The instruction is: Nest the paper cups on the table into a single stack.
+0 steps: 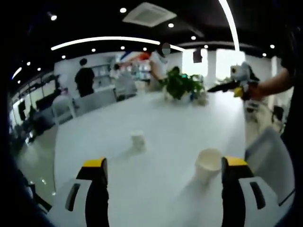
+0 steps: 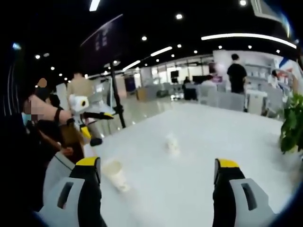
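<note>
Two white paper cups stand upright and apart on the white table. In the left gripper view the nearer cup is just left of my right-hand jaw and the farther cup sits ahead near mid-table. My left gripper is open above the table with nothing between its jaws. In the right gripper view one cup stands beside the left-hand jaw and the other cup lies farther ahead. My right gripper is open and holds nothing. Each gripper shows in the other's view, the right gripper and the left gripper, both held up off the table.
A green potted plant stands at the table's far end, and shows as the plant at the right edge. Grey chairs line the far side. People stand in the background. A dark pole rises beyond the table.
</note>
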{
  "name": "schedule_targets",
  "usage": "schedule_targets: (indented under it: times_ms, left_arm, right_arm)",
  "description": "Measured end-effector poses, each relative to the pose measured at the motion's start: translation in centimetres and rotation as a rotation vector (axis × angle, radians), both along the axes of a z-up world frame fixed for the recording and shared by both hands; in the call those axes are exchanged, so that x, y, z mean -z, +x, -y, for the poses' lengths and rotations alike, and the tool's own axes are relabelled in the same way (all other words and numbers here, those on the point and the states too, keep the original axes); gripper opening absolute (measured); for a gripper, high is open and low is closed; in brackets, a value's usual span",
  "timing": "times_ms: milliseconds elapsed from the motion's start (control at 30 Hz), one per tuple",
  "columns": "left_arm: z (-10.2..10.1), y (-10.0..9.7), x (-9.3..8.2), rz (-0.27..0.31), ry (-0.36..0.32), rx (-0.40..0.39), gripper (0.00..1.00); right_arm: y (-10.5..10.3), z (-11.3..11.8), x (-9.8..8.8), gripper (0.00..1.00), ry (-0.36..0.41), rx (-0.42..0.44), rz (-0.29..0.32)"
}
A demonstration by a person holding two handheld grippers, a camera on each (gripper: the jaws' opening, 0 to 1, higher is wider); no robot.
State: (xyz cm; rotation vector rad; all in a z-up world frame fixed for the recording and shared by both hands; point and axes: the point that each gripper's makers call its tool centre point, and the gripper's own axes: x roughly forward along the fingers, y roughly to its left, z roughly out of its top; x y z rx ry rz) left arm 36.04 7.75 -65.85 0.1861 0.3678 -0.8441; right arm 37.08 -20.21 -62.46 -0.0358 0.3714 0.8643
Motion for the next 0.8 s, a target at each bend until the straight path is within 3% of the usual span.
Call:
schedule_targets:
  times_ms: [267,567,800]
  left_arm:
    - [0.4,-0.2,0.6,-0.004,-0.002,0.010,1.00]
    - [0.6,0.2,1.4,-0.015,-0.004,0.008,1.00]
    - [0.4,0.7,2.1,-0.022,-0.002,0.001,1.00]
  right_arm:
    - [1.6,-0.5,-0.1,0.98,-0.047,-0.041,-0.007]
    - [7.0,-3.4,-0.6,0.96,-0.185,-0.152,0.003]
    - [11.2,-7.0,1.2,0.91,-0.267,-0.242,-0.024]
